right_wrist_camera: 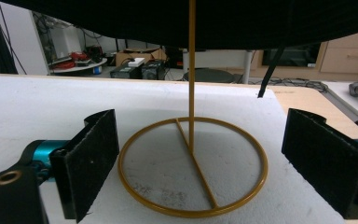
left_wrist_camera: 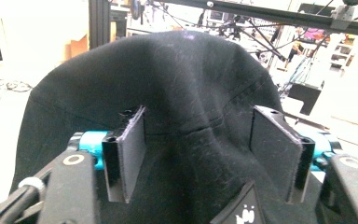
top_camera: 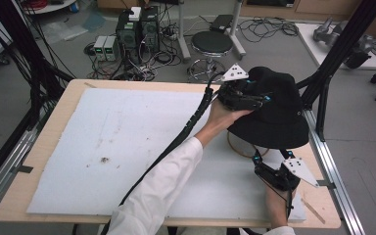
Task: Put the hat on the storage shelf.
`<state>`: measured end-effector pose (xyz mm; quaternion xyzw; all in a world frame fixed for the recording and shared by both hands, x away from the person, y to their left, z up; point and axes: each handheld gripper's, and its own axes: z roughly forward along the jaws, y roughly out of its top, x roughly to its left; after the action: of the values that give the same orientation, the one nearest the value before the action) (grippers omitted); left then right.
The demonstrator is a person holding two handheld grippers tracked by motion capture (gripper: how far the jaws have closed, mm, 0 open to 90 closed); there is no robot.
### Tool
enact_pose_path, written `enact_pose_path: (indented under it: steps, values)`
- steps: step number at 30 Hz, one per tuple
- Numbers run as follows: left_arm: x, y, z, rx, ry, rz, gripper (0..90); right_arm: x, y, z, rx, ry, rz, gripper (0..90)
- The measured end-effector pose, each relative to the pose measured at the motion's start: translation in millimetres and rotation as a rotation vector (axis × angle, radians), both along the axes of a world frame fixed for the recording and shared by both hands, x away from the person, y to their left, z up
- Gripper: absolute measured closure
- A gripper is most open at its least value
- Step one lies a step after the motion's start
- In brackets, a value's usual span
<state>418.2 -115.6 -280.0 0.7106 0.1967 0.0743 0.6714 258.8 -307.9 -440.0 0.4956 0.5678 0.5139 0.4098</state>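
Note:
A black brimmed hat (top_camera: pixel 274 115) sits on top of a thin gold stand whose ring base (top_camera: pixel 239 147) rests on the white foam board. My left gripper (top_camera: pixel 264 99) is up at the hat's crown (left_wrist_camera: pixel 168 84), open, with its two pads (left_wrist_camera: pixel 133 149) on either side of a fold of the fabric. My right gripper (top_camera: pixel 271 159) stands open low on the board, just in front of the stand. Its view looks under the hat's brim (right_wrist_camera: pixel 214 18) at the upright rod (right_wrist_camera: pixel 191 70) and the ring base (right_wrist_camera: pixel 191 168), which lies between the wide-spread jaws.
The white foam board (top_camera: pixel 117 147) covers most of the wooden table (top_camera: pixel 58 112). A black frame post (top_camera: pixel 325 83) rises close behind the hat at the right edge. A stool (top_camera: pixel 211 44) and electronics boxes (top_camera: pixel 137 32) stand on the floor beyond.

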Motion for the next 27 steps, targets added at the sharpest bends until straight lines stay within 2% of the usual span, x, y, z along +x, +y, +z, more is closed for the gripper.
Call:
enact_pose_path:
  steps: [9,14,17,22,27]
  values:
    - [-10.8,14.0,8.2,-0.002,-0.048,0.003,27.3,-0.4,-0.6,0.1,-0.003,0.0,-0.001,10.2]
    - [-14.3,24.9,10.3,0.004,-0.063,0.009,26.8,-0.4,-0.5,-0.1,-0.002,0.003,-0.004,10.2]
    - [-16.0,33.9,10.3,0.0,-0.068,0.022,26.6,-0.3,-0.8,-0.1,-0.006,0.002,-0.004,10.2]
    - [-18.6,48.8,9.2,0.02,-0.081,0.044,26.3,-1.6,-2.1,0.3,-0.001,-0.003,-0.014,10.2]
    - [-21.9,66.6,11.6,0.022,-0.096,0.08,25.1,-2.1,-3.5,0.3,0.003,-0.005,-0.022,10.2]
